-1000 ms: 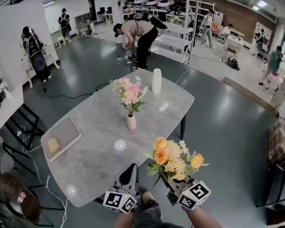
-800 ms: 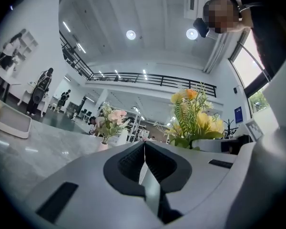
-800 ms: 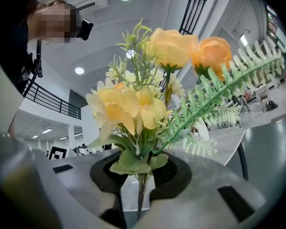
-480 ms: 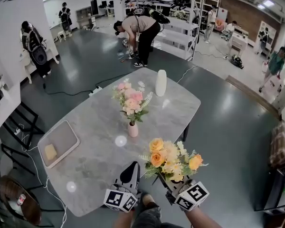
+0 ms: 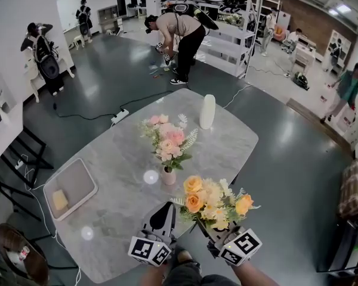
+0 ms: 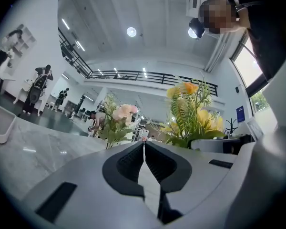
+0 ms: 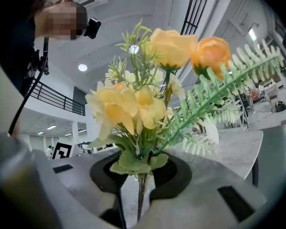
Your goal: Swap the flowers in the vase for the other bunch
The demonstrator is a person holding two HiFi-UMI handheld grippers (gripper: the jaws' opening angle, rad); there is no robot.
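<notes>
Pink flowers [image 5: 166, 137] stand in a small pink vase [image 5: 169, 176] near the middle of the grey marble table [image 5: 227, 148]. My right gripper [image 5: 210, 228] is shut on the stems of a yellow and orange bunch [image 5: 212, 201], held upright over the table's near edge, right of the vase. In the right gripper view the stems [image 7: 141, 190] run down between the pads of the right gripper [image 7: 142, 175]. My left gripper [image 5: 165, 211] is shut and empty, just short of the vase. The left gripper view shows the left gripper [image 6: 144, 144], the pink flowers [image 6: 119, 120] and the yellow bunch [image 6: 193, 113].
A tall white vase [image 5: 207, 111] stands at the table's far side. A grey tray [image 5: 77, 180] with a yellow sponge [image 5: 59, 199] lies at the left end. Chairs stand left of the table. Several people and a shelf rack [image 5: 227, 34] are farther back.
Both grippers have come forward over the table's near edge, and the pink vase now lies closer to them. The yellow bunch stays in the right gripper.
</notes>
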